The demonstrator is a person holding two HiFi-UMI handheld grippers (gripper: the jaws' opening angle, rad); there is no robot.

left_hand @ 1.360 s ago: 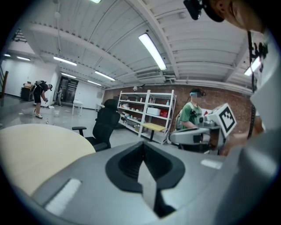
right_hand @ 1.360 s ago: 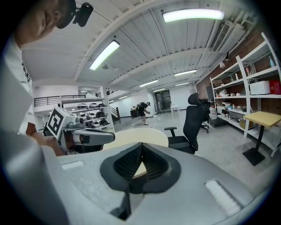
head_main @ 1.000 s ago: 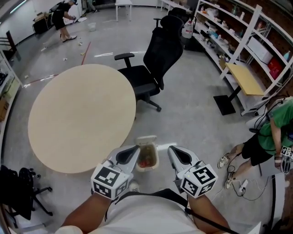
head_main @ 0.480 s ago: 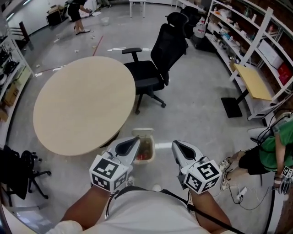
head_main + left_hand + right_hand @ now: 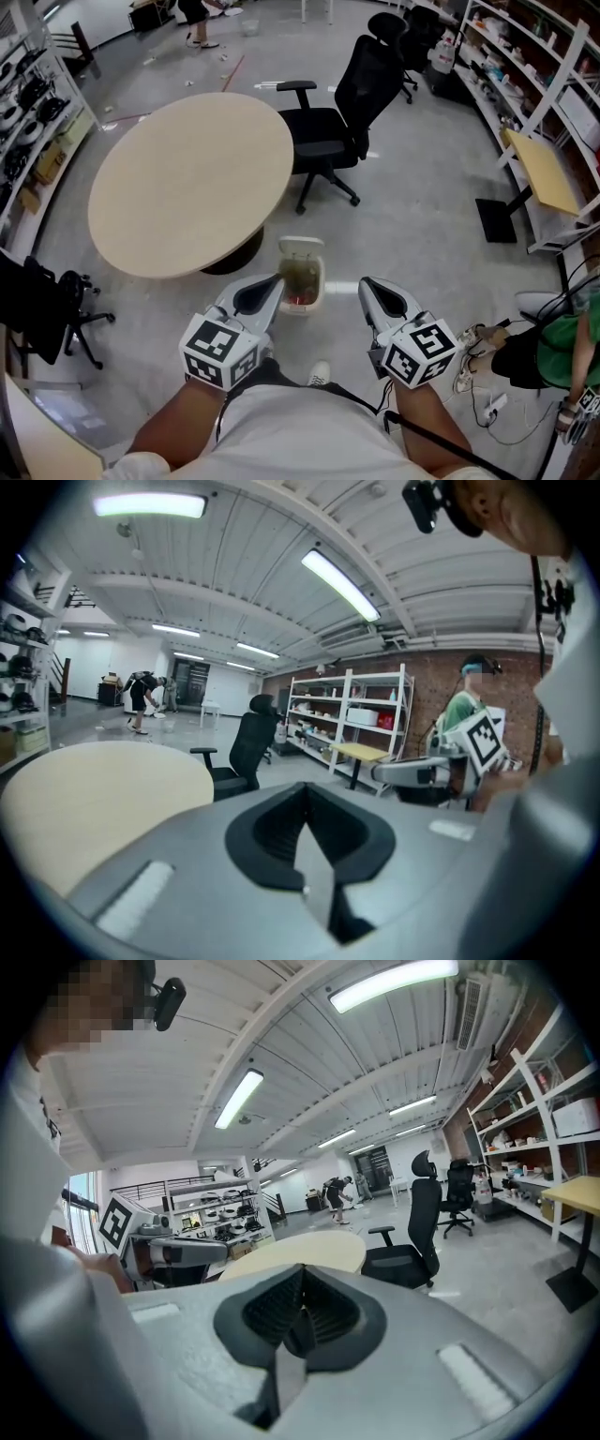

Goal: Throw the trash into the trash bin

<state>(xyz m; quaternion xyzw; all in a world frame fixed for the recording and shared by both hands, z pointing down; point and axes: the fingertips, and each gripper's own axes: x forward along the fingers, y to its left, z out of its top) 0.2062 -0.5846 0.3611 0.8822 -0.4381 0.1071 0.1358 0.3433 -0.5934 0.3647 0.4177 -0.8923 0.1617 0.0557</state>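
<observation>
Concrete floor (image 5: pixel 422 225), grey and smooth; workshop space with metal shelves (image 5: pixel 553 66) along the right.

Bin (image 5: pixel 320 277) stands on the floor just beside the round table (image 5: pixel 187 178). In the head view it sits between the two gripper noses. It's small, pale, boxy plastic, with the lid (image 5: pixel 302 247) flipped up. Inside is brownish clutter with a red scrap (image 5: pixel 298 299) near the front. Can't tell what it is.

Left gripper (image 5: pixel 277 279): jaws together, nothing between them. Right gripper (image 5: pixel 364 283): same, pressed together and empty. Both are grey moulded shells with black ribbed pads and a marker cube at the back.

Table is a matte beige disc on a dark base. Black high-back chair (image 5: pixel 342 112) on casters is beside it.

Status, my read: trash looks already in the bin, and neither tool carries anything. Possibly left: shutting the lid. Can't tell from here whether more trash remains to fetch.
</observation>
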